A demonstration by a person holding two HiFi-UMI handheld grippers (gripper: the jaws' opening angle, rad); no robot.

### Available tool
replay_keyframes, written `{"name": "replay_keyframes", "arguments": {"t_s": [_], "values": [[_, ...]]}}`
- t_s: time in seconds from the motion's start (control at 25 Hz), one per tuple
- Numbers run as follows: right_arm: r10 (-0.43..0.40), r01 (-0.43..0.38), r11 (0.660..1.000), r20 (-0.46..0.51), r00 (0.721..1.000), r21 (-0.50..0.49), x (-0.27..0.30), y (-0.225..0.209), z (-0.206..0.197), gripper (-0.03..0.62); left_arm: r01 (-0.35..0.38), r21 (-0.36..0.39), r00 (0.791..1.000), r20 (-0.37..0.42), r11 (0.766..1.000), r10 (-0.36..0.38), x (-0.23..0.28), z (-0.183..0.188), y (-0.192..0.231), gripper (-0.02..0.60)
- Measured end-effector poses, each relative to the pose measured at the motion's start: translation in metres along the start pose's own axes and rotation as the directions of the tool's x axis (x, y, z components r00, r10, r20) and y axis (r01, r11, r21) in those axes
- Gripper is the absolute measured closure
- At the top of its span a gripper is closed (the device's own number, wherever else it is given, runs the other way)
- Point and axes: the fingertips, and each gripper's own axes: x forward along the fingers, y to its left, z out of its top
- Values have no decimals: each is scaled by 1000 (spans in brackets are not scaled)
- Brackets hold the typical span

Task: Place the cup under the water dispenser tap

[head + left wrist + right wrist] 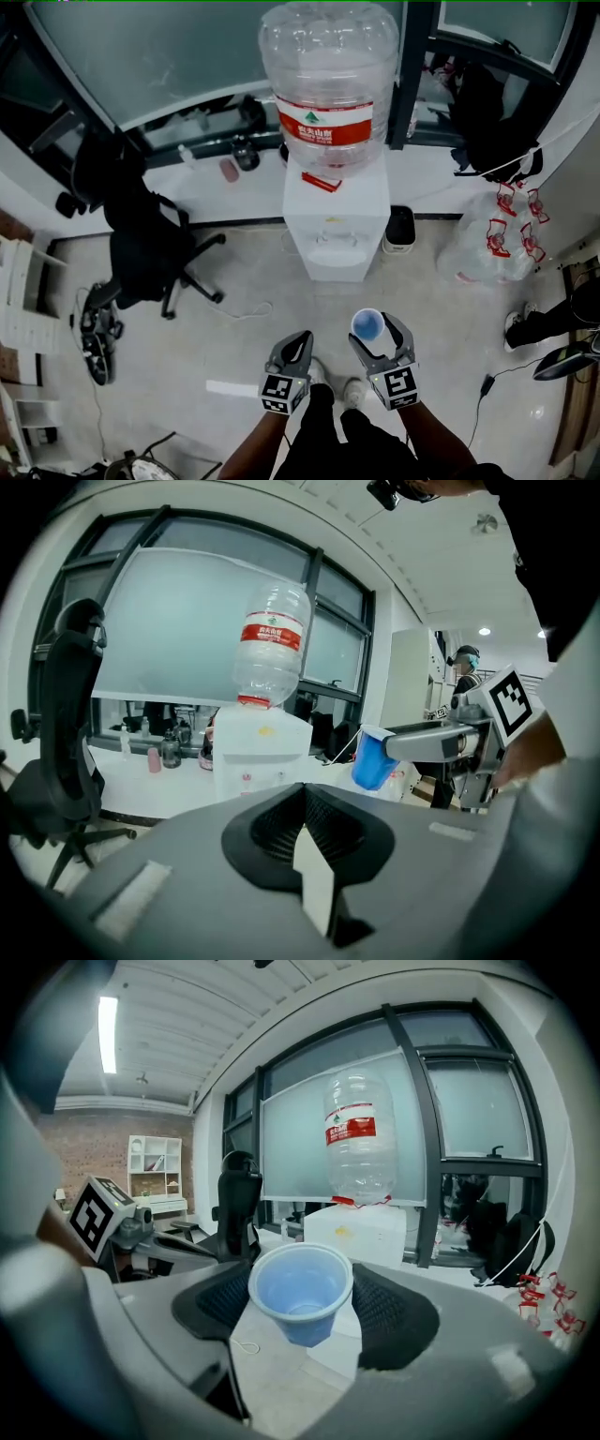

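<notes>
the water dispenser (336,225) stands against the window wall with its big bottle (328,75) upended on top, and it is the largest thing ahead of us. it lies well apart from both hands, across open floor, and a little to the left of the right hand's line.

the right gripper (375,330) is the one that matters: its jaws are closed on the blue cup (367,324), pads pressing either side below the rim. in the right gripper view the cup (301,1293) sits upright, mouth up, long axis vertical, with the dispenser (356,1232) straight beyond it. the left gripper (300,339) rides just beside the right, its jaws brought fully together with nothing between them.

the tap recess (335,240) on the dispenser's front face is small here, and we cannot make out single taps. we judge the coming move is a carry forward and slightly left, keeping the cup upright, then lowering it into that recess.
</notes>
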Motion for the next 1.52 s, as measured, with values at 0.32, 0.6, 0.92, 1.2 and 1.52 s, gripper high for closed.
{"name": "replay_keyframes", "arguments": {"t_s": [0.32,0.6,0.92,1.2,1.52], "values": [[-12,13,999,13,1000,-38,47,-18,-34,253,44,34,999,-23,998,-44,56,-37,26,565],[-44,44,999,-7,999,5,105,-49,-73,253,2,26,1000,22,1000,-3,114,-60,57,565],[-64,64,998,5,998,-13,162,-77,-124,253,-64,42,995,73,997,61,154,-88,84,565],[-87,88,996,10,996,-25,205,-89,-158,253,-67,76,993,102,995,60,174,-101,103,565],[-151,151,988,-8,989,13,239,-114,-185,253,-84,63,988,131,994,75,190,-111,122,565]]}}
